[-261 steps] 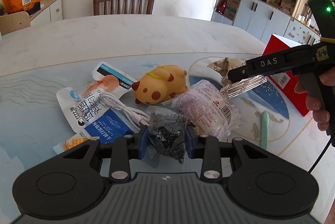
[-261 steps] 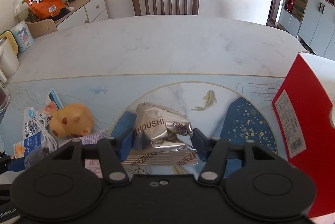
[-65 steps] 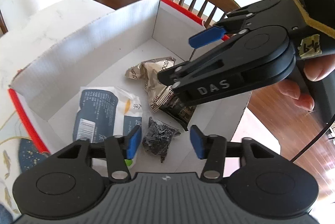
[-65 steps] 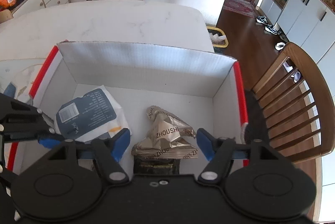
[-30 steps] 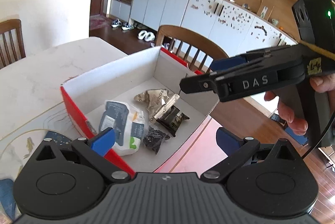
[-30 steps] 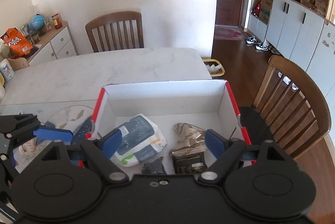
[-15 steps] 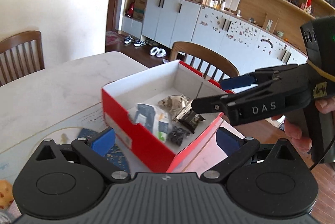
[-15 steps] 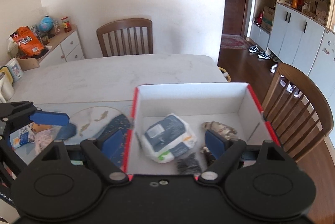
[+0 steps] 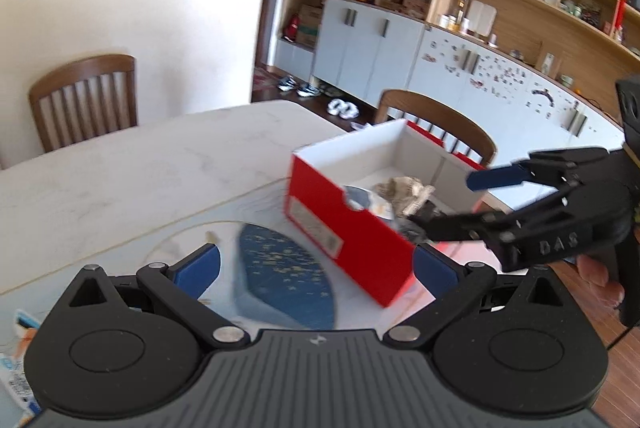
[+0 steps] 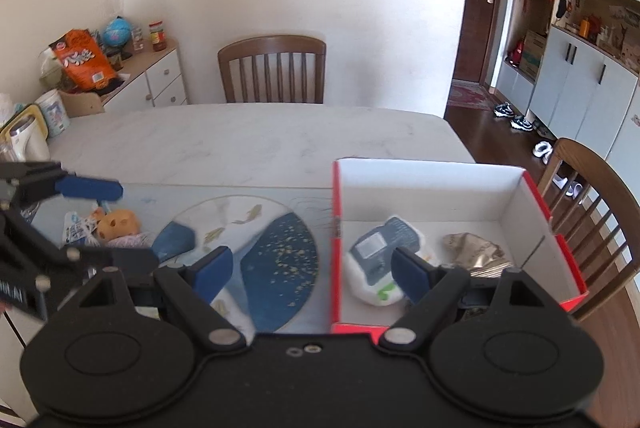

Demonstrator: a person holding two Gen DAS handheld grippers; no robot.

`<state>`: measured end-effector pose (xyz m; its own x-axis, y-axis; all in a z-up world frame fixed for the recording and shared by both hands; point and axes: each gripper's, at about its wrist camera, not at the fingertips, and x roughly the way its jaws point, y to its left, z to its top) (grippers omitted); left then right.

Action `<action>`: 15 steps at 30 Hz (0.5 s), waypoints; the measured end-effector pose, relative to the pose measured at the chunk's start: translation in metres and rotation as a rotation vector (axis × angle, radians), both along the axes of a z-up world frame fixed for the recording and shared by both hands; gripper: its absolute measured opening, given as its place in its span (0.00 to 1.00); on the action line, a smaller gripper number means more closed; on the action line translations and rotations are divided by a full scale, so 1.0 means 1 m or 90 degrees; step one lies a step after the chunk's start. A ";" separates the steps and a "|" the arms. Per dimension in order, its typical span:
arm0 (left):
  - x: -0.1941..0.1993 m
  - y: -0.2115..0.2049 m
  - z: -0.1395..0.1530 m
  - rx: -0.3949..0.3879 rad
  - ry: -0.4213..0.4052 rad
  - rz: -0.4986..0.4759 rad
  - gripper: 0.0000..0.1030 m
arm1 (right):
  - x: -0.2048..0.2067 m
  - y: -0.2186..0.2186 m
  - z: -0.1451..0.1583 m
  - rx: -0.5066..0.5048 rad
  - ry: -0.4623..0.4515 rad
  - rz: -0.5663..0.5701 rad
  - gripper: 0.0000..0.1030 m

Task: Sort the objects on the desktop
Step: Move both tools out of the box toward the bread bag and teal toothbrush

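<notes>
Red box (image 10: pixel 335 252) beyond right tool (image 10: pixel 312 270)

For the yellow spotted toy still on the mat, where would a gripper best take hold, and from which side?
The yellow spotted toy looks rounded and lies among packets at the mat's left end. Probably best to come from above and close the jaws across its plump body, clear of the wrappers. Finer shape is too small to judge.

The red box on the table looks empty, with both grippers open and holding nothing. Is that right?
Not empty. The right wrist view shows the red box holding a white-and-blue pouch and a crumpled foil wrapper. The left gripper and right gripper are indeed open and holding nothing.
</notes>
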<state>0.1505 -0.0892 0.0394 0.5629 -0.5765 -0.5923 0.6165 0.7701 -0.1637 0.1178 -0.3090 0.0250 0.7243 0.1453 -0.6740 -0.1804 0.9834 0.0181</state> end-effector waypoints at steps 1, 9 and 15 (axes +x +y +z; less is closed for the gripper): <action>0.001 0.007 0.000 -0.001 -0.006 0.007 1.00 | -0.002 0.004 -0.002 -0.003 0.001 0.004 0.84; 0.004 0.054 -0.008 -0.003 -0.010 0.053 1.00 | -0.002 0.037 -0.014 -0.014 0.015 0.031 0.84; 0.001 0.085 -0.017 0.004 -0.020 0.084 1.00 | 0.001 0.058 -0.023 -0.022 0.023 0.050 0.84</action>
<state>0.1511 -0.0041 0.0220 0.6518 -0.4924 -0.5768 0.5144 0.8459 -0.1408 0.1188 -0.2507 0.0017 0.6871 0.1773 -0.7046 -0.2575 0.9662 -0.0080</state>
